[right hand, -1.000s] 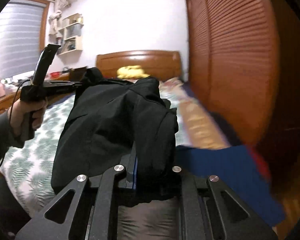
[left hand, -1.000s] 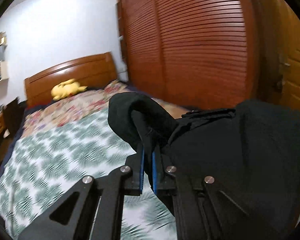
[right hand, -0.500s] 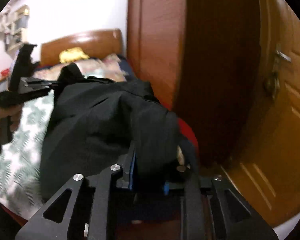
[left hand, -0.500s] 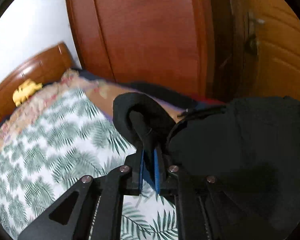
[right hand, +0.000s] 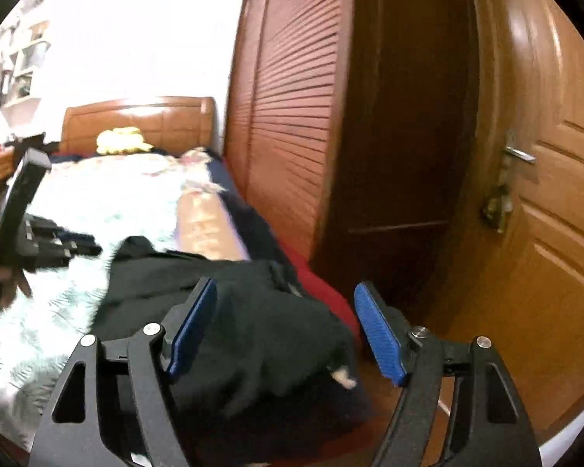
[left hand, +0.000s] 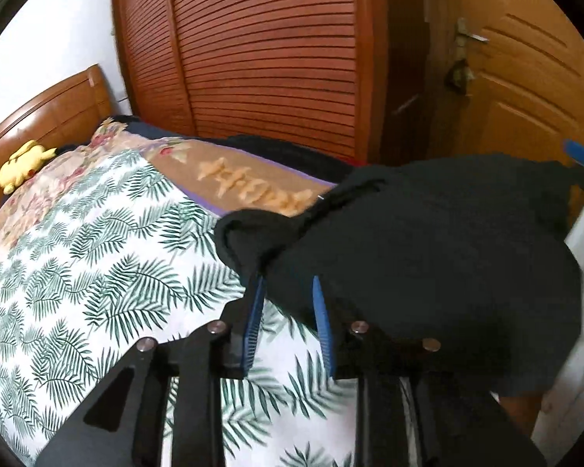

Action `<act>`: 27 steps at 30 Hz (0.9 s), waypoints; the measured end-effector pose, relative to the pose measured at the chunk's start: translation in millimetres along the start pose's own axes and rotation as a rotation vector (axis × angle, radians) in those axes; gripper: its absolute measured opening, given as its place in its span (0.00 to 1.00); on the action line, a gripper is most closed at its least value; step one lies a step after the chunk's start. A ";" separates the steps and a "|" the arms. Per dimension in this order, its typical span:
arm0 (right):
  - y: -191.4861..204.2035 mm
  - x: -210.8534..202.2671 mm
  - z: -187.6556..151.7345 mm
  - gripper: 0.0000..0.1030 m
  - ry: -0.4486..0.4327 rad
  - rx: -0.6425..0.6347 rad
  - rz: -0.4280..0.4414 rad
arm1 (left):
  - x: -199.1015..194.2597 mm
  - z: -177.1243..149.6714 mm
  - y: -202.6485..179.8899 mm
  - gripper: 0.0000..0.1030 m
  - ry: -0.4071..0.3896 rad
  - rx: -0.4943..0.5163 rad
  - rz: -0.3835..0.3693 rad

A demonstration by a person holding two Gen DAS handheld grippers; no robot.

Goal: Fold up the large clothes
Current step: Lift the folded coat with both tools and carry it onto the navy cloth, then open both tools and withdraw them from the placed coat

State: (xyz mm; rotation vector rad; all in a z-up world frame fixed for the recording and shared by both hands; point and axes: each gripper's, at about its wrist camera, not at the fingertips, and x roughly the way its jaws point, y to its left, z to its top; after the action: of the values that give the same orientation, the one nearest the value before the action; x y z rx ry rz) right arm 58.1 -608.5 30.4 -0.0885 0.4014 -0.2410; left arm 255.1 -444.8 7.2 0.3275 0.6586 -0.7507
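The black garment (left hand: 428, 257) lies bunched at the near right corner of the bed (left hand: 97, 272), resting on the fern-print cover (left hand: 109, 280), with part of its bulk hanging over the right edge toward the floor.

Left gripper (left hand: 288, 325): the jaws have just been opening and now stand at a narrow gap. A fold of the garment sits at the fingertips; the blue pads (left hand: 254, 323) show a gap to the cloth along most of their length, so the fabric lies between them without being pressed.

Right gripper (right hand: 288, 334): the jaws have just been opening and now stand wide. The garment (right hand: 253, 334) lies between and below the blue pads (right hand: 192, 330), clear of both.

In the right wrist view the left gripper (right hand: 85, 251) appears at far left over the bed, partly blurred.

Surroundings: a wooden headboard (right hand: 136, 120) at the far end with a yellow plush toy (left hand: 23, 163) in front of it; a louvred wardrobe door (left hand: 268, 50) along the right side of the bed; a panelled room door (right hand: 556, 210) with a lever handle (right hand: 519, 153) further right. A tan band with a pale pattern (left hand: 253, 186) runs along the right edge of the bed.
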 end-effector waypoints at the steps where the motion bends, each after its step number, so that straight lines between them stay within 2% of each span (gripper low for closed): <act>1: 4.3 2.7 1.2 0.73 0.009 -0.011 0.018 | -7.3 -7.2 -0.2 0.26 -0.005 0.010 -0.001; 4: 19.5 17.7 -2.1 0.73 0.052 -0.046 0.055 | -29.4 -25.8 -7.2 0.31 -0.028 0.051 -0.013; 6: 25.2 36.7 -7.9 0.73 0.116 -0.048 0.094 | -39.4 -34.4 -8.1 0.33 -0.037 0.055 -0.030; 9: 21.4 64.8 -25.1 0.73 0.211 -0.052 0.060 | -56.1 -49.8 -10.1 0.35 -0.048 0.040 -0.066; 11: 6.8 85.2 -40.4 0.73 0.281 0.002 0.061 | -66.8 -59.0 -10.2 0.36 -0.055 0.027 -0.080; 15: -14.6 97.3 -49.9 0.73 0.332 0.066 0.021 | -87.8 -72.9 -7.0 0.38 -0.077 0.002 -0.090; 21: -3.3 69.6 -34.2 0.74 0.306 0.019 -0.065 | -111.9 -83.8 2.4 0.39 -0.105 -0.032 -0.074; 27: 24.3 36.9 -20.0 0.76 0.230 0.022 -0.024 | -134.3 -100.7 10.8 0.39 -0.123 -0.057 -0.043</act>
State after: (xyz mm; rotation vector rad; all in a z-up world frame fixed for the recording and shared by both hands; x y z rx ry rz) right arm 88.2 -595.0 -5.1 -0.0439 0.6267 -0.2802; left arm 146.1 -317.3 19.9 0.2138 0.5716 -0.7852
